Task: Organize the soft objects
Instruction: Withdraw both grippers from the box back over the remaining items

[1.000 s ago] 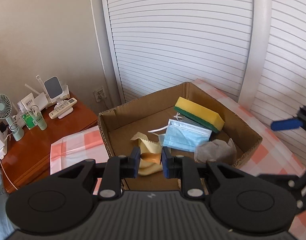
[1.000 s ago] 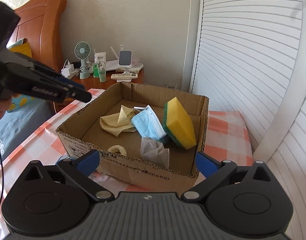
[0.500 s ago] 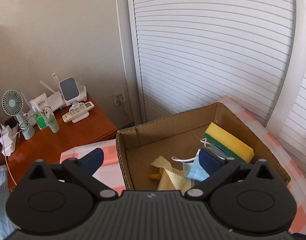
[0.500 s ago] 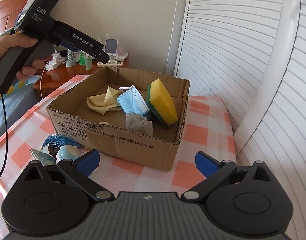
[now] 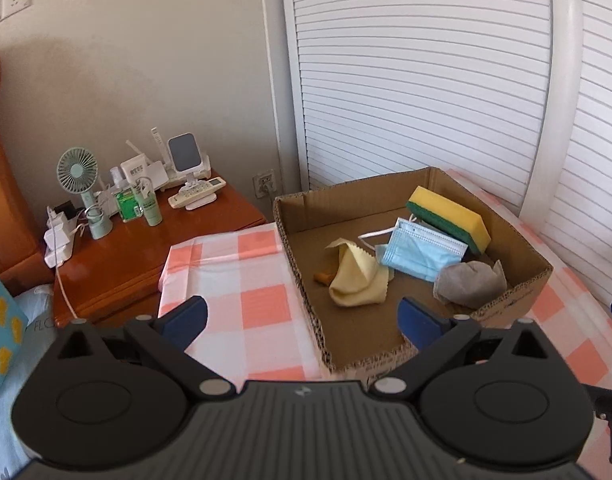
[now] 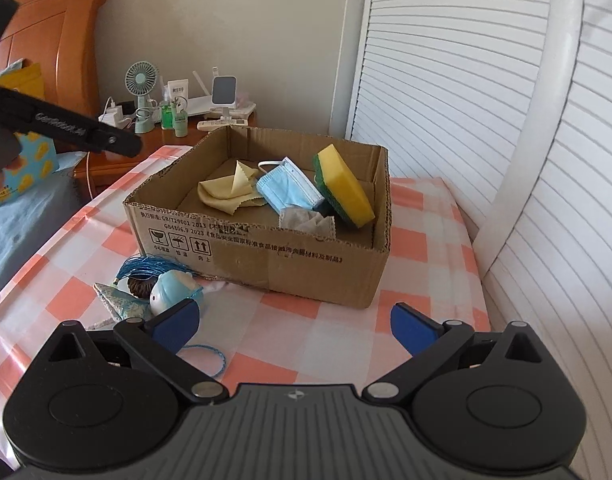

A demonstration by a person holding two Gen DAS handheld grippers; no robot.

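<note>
An open cardboard box (image 5: 506,304) on the checked cloth holds a yellow-green sponge (image 5: 450,216), a blue face mask (image 5: 422,252), a pale yellow cloth (image 5: 358,280) and a grey cloth (image 5: 470,284). My left gripper (image 5: 302,316) is open and empty, straddling the box's near left wall from above. My right gripper (image 6: 294,320) is open and empty, short of the box front (image 6: 266,252). Left of it lie a light blue round toy (image 6: 174,290), blue thread (image 6: 150,268), a brown ring (image 6: 140,286) and a patterned cloth (image 6: 122,300).
A wooden bedside table (image 5: 146,248) carries a small fan (image 5: 76,172), bottles, a remote and chargers. White louvred doors (image 5: 426,80) stand behind the box. The left tool's black body (image 6: 66,128) reaches in at the left. A thin blue loop (image 6: 210,360) lies near my right fingers.
The left gripper's jaws went from nearly shut above the yellow cloth to wide open, and it drew back and to the left. The right gripper backed away, bringing the pile outside the box into view.
</note>
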